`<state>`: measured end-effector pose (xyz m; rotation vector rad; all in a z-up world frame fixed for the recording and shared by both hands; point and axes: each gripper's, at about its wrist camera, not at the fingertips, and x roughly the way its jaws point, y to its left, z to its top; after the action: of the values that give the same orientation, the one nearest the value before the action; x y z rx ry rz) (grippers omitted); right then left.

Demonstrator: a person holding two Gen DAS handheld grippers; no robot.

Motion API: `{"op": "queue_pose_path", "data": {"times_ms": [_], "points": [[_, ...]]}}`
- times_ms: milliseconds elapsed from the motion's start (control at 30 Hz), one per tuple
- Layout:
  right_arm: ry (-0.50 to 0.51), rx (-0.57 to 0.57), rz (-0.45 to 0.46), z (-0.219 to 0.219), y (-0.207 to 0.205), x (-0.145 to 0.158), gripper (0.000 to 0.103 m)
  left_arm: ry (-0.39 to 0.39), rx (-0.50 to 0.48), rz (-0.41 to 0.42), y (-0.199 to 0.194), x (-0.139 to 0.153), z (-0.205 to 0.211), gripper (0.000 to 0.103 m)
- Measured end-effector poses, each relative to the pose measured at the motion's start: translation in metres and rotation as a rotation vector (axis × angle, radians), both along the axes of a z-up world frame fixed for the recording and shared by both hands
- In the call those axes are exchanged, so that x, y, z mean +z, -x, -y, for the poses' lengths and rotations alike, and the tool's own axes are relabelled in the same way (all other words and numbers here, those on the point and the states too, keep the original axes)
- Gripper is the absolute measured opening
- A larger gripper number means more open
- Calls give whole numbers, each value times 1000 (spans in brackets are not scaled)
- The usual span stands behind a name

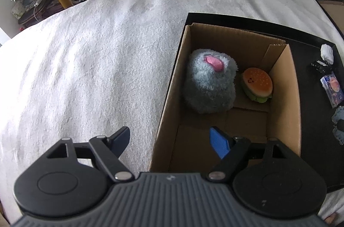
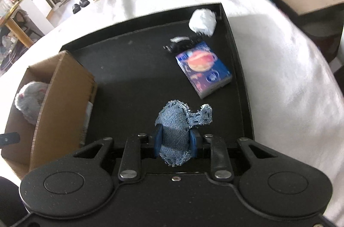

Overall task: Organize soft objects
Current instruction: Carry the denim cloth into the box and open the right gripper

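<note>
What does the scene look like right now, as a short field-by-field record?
surface: white fleecy blanket
container: open brown cardboard box on black shallow tray
in box: grey fluffy plush toy; small burger-shaped plush
right hand-held gripper: shut on blue denim fabric toy
left hand-held gripper: open, empty, at box's near end
on tray: white crumpled wad; blue printed packet

Blue stitched denim toy (image 2: 176,130), grey-blue plush (image 1: 209,82), possibly orange-printed box (image 2: 204,70).

Each tool (image 1: 169,141) has a ribbed grey body, black linkage arms with silver pins and blue pads (image 2: 158,140).
</note>
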<state>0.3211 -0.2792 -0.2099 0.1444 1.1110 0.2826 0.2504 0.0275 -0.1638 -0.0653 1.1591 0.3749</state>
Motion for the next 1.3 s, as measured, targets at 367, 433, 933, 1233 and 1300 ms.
{"op": "queue_pose_path", "data": {"times_ms": [367, 433, 933, 1233, 1300], "points": [[-48, 13, 48, -17, 7, 41, 26, 47, 0, 20, 5, 1, -13, 80], [-40, 23, 67, -24, 9, 49, 26, 62, 0, 27, 5, 1, -16, 80], [-74, 151, 114, -90, 15, 86, 26, 153, -17, 71, 13, -2, -34, 77], [-61, 180, 114, -119, 13, 90, 26, 211, -20, 89, 16, -8, -42, 75], [-56, 188, 113, -126, 14, 90, 26, 222, -15, 95, 15, -9, -45, 73]]}}
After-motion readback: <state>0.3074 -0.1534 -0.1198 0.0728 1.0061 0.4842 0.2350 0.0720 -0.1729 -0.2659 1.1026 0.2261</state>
